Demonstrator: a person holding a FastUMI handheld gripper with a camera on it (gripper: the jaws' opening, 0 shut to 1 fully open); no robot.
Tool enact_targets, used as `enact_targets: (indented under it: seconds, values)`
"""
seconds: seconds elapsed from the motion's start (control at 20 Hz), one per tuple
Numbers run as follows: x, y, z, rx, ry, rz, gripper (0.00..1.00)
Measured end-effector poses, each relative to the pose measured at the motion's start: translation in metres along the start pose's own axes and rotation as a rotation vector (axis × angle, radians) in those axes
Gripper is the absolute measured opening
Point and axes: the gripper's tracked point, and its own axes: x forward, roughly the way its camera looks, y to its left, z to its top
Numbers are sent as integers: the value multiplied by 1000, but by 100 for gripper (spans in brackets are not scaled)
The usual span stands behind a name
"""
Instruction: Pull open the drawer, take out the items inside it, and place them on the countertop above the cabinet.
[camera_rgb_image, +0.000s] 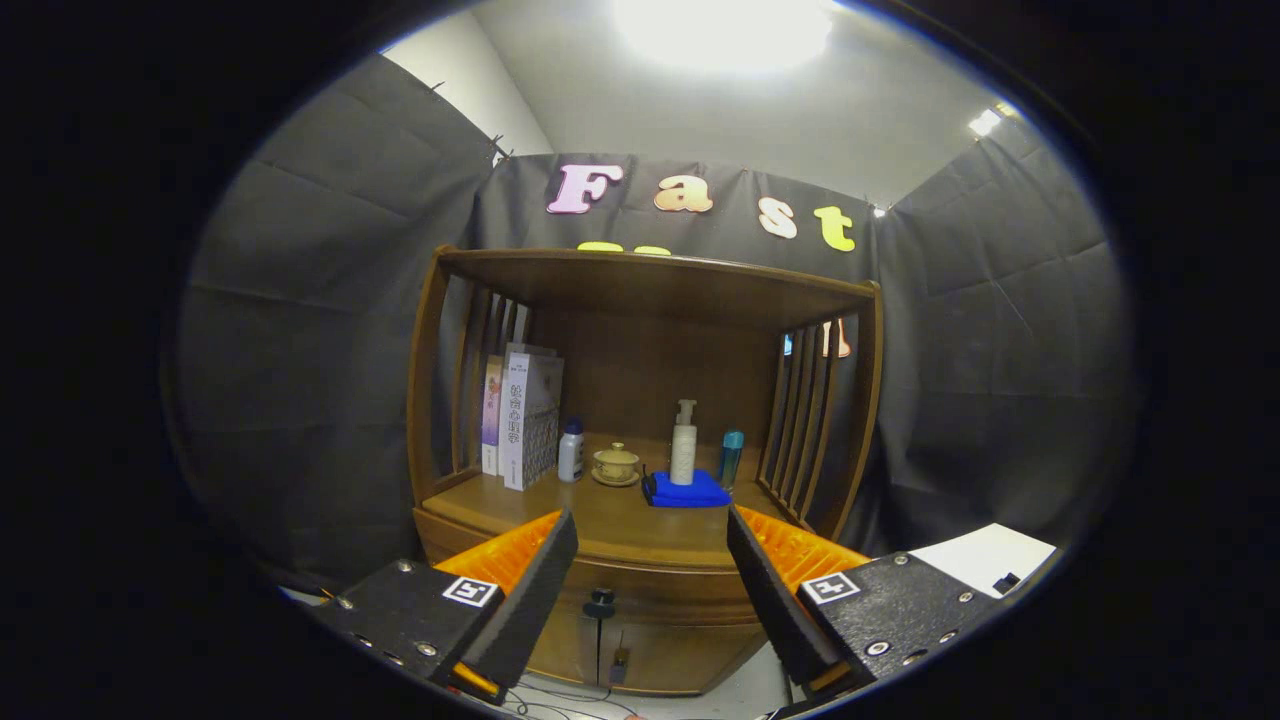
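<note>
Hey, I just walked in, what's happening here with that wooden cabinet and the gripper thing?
A person is holding a two-finger gripper in front of a wooden cabinet. Its fingers are spread wide and hold nothing. The dark drawer knob sits between them, just ahead, and the drawer looks shut, so the pull has not begun. On the countertop beyond stand books, a small white bottle, a lidded cup, a pump bottle on a blue cloth, and a blue bottle.

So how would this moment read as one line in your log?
gripper: open, empty | drawer: shut | knob: between fingers, ahead, untouched
</note>
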Motion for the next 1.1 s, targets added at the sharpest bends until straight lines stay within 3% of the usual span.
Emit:
enact_targets:
  seconds: [0.45, 0.8, 1.1]
  values:
    - [10, 17, 0, -45, -79, 47, 94]
    - [34, 25, -53, -202, -25, 17, 95]
    - [57, 62, -87, -151, 34, 102, 95]
